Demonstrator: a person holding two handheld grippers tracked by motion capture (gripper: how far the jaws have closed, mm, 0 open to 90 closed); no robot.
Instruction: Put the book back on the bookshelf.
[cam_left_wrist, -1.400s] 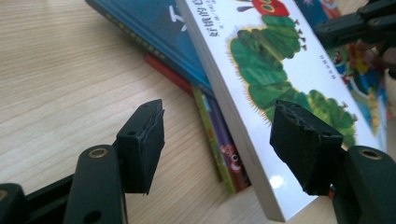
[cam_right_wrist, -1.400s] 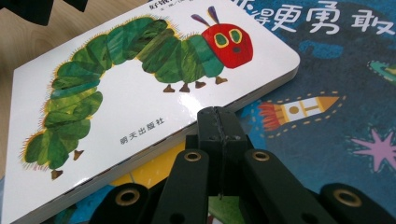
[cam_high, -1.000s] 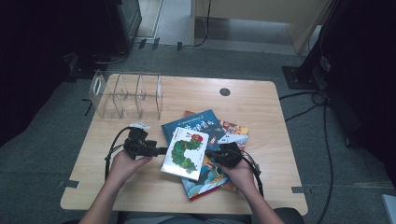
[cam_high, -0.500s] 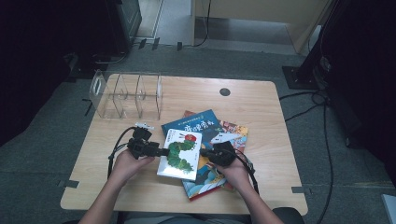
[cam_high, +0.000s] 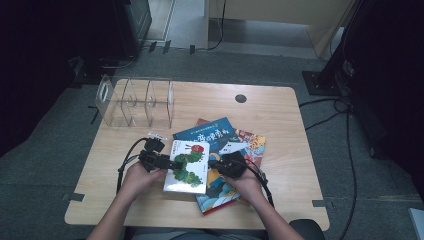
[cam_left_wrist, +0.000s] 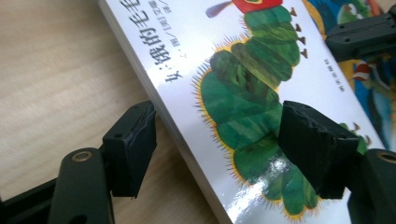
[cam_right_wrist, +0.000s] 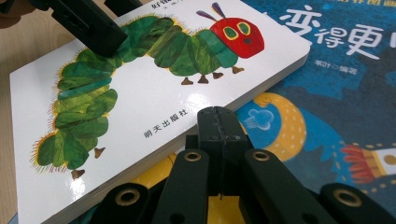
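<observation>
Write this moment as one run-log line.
left gripper: open, straddling caterpillar book edge | right gripper: shut, against book's opposite edge

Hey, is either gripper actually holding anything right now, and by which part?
Nothing is clamped. The left gripper stands open astride the caterpillar book's left edge; the right gripper is shut against its right edge.

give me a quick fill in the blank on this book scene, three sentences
1. The left gripper has its jaws ____ astride the edge of the caterpillar book.
2. The right gripper has its jaws ____, pressed against that book's edge.
3. The clear acrylic organizer stands at the table's ____ corner in the high view.

Missing words: open; shut; far left
</observation>
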